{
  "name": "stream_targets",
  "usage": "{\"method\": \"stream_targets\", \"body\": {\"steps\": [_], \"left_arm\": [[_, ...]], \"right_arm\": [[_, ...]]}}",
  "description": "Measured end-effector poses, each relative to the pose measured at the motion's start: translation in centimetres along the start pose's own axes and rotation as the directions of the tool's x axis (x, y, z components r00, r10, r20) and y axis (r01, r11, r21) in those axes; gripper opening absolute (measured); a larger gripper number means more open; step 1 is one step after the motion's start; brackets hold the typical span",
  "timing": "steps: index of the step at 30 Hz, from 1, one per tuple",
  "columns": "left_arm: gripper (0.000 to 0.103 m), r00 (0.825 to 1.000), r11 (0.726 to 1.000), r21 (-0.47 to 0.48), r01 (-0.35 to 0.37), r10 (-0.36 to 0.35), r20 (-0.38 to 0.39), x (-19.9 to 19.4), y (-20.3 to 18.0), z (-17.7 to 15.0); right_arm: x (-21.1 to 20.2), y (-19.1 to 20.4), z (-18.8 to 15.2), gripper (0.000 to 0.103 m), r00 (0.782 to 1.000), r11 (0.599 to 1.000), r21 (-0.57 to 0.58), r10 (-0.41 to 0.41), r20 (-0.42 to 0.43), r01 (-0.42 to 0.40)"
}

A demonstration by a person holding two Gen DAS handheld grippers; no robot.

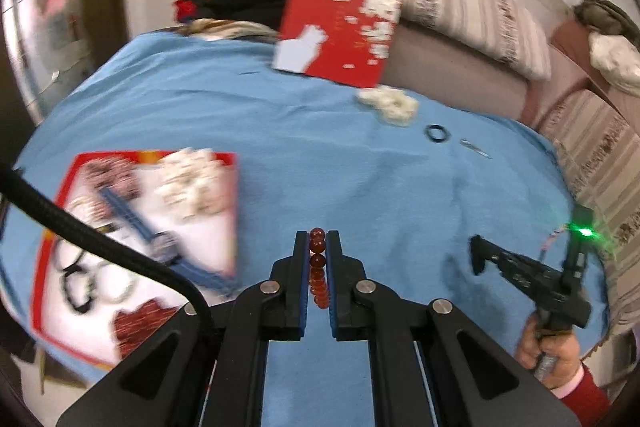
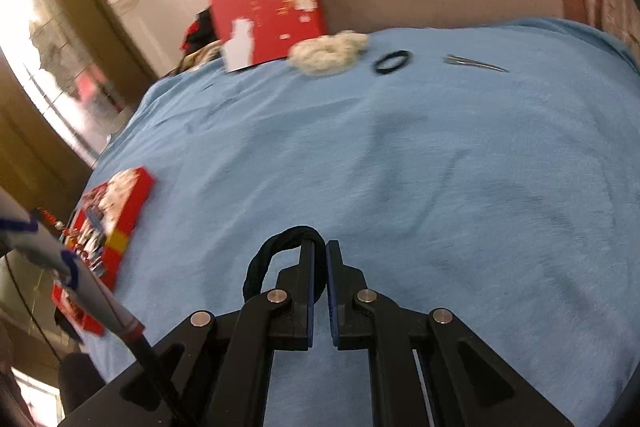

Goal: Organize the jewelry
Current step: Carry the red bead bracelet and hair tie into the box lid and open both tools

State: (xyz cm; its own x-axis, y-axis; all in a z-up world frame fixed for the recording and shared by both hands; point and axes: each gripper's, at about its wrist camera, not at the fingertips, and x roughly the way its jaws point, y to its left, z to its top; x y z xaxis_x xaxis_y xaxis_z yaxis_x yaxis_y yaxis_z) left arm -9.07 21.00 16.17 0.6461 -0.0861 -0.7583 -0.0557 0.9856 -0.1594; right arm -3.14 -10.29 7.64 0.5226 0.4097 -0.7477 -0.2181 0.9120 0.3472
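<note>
The left hand-held gripper (image 1: 318, 247) is pressed together on a string of red-brown beads (image 1: 318, 269), which runs lengthwise between its two fingers above the blue-covered surface (image 1: 320, 147). The right hand-held gripper (image 2: 320, 253) pinches a black hair tie (image 2: 276, 247), whose loop bulges out to the left of its fingers. Left of both lies the open red box (image 1: 132, 247) with jewelry inside, while a cream scrunchie (image 2: 326, 53), a black ring-shaped band (image 2: 392, 61) and a metal clip (image 2: 476, 63) rest near the far edge, well apart from both.
</note>
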Motion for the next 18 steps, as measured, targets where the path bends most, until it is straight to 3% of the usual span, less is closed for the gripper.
{"method": "stream_targets", "body": {"steps": [6,18], "left_arm": [[0.007,0.996,0.993,-0.084,-0.086,0.086,-0.01,-2.2,6.6,-1.3],[0.007,0.988,0.958,-0.247,-0.146,0.131,-0.079,-1.2,17.6,-4.5]], "right_arm": [[-0.7,6.6,-1.3,0.006,0.997,0.99,-0.116,0.073,-0.027,-0.075],[0.9,18.5,-2.1,0.006,0.984,0.94,-0.294,0.151,-0.097,-0.173]]}}
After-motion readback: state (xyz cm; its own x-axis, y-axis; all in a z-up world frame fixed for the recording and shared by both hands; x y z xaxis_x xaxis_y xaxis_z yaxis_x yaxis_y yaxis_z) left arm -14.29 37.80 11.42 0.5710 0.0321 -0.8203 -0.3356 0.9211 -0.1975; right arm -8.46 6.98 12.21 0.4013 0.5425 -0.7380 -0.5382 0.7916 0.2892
